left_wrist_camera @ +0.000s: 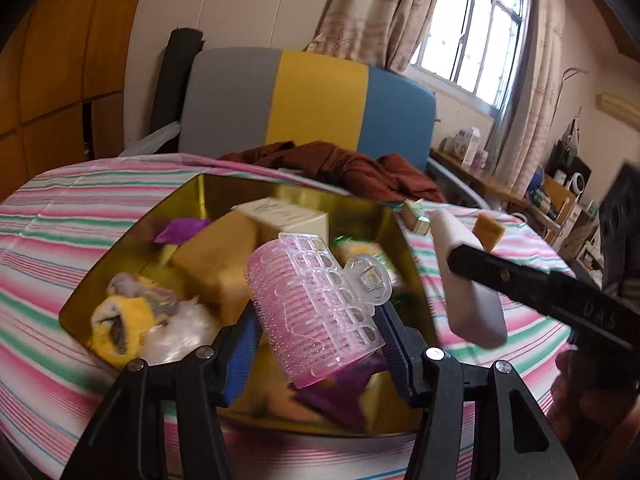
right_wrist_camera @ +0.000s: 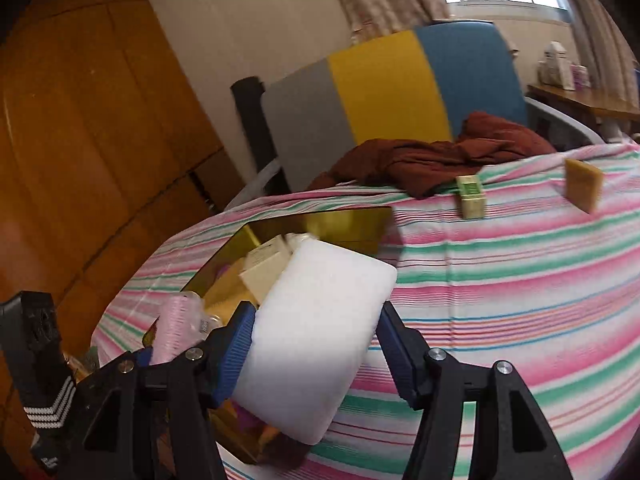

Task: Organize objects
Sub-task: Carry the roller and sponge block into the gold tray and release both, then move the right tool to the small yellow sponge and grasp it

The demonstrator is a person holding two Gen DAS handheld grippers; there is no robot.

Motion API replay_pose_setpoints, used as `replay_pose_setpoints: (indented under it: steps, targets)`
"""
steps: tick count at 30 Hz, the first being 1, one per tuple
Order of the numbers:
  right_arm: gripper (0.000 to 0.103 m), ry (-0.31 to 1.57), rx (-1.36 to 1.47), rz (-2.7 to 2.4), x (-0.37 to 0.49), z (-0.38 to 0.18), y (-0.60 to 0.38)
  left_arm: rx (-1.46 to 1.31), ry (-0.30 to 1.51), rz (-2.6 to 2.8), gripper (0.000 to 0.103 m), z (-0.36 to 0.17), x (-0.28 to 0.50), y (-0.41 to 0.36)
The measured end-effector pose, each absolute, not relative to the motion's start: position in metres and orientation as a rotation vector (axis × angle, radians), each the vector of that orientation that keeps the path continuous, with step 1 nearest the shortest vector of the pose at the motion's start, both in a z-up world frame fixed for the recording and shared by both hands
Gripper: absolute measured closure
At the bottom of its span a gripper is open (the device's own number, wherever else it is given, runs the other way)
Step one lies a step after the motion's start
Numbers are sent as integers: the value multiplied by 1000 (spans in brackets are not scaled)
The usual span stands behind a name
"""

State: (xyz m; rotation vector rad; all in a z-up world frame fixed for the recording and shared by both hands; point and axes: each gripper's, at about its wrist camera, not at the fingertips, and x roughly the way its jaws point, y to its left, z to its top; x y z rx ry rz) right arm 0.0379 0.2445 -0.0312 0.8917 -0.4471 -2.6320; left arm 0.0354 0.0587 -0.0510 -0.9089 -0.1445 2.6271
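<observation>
Left tool grips pink roller; right tool grips white block; gold tin holds boxes.

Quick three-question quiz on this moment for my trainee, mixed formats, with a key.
1. True or false: the left gripper holds a pink hair roller above the gold tin.
2. What does the right gripper hold? A white foam block, B brown cloth, C small green box.
3. Fill in: the tin sits on a ____ cloth.

Key: 1 true; 2 A; 3 striped.
</observation>
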Motion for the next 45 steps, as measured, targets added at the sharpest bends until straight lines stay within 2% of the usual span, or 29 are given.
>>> replay_pose_setpoints:
  steps: [5, 6, 8, 10, 11, 16, 20, 25, 29, 38, 45]
  targets:
    - [36, -418, 977, -2580, 12, -41, 216, -966, -66, 2632, 45, -64, 33, 55]
    - [36, -414, 993, -2577, 10, -44, 214, -976, -54, 2639, 43, -66, 32, 55]
    - [34, -390, 1016, -2592, 9, -46, 209, -993, -64, 2650, 32, -70, 32, 54]
    - [29, -373, 1019, -2606, 13, -46, 209, -973, -100, 2673, 12, -69, 34, 50]
    - [26, -366, 1019, -2609, 14, -46, 210, -960, -113, 2690, 8, -68, 35, 49]
    - [26, -412, 1020, -2594, 22, -48, 223, -894, -142, 2802, 0, -60, 44, 43]
    - [26, -459, 1008, -2611, 32, -50, 235, -865, -209, 2860, 0, -53, 50, 38]
    - [26, -467, 1131, -2626, 42, -57, 257, -1022, -263, 2756, 0, -53, 42, 46]
    - [26, -354, 1285, -2613, 31, -50, 285, -1080, -185, 2658, 0, -32, 22, 74]
    - [26, 108, 1407, -2695, -9, 10, 367, -1057, 31, 2532, 0, 36, -33, 171]
    - [26, 89, 1514, -2716, -39, 0, 425, -1138, 149, 2421, 0, 32, -69, 246]
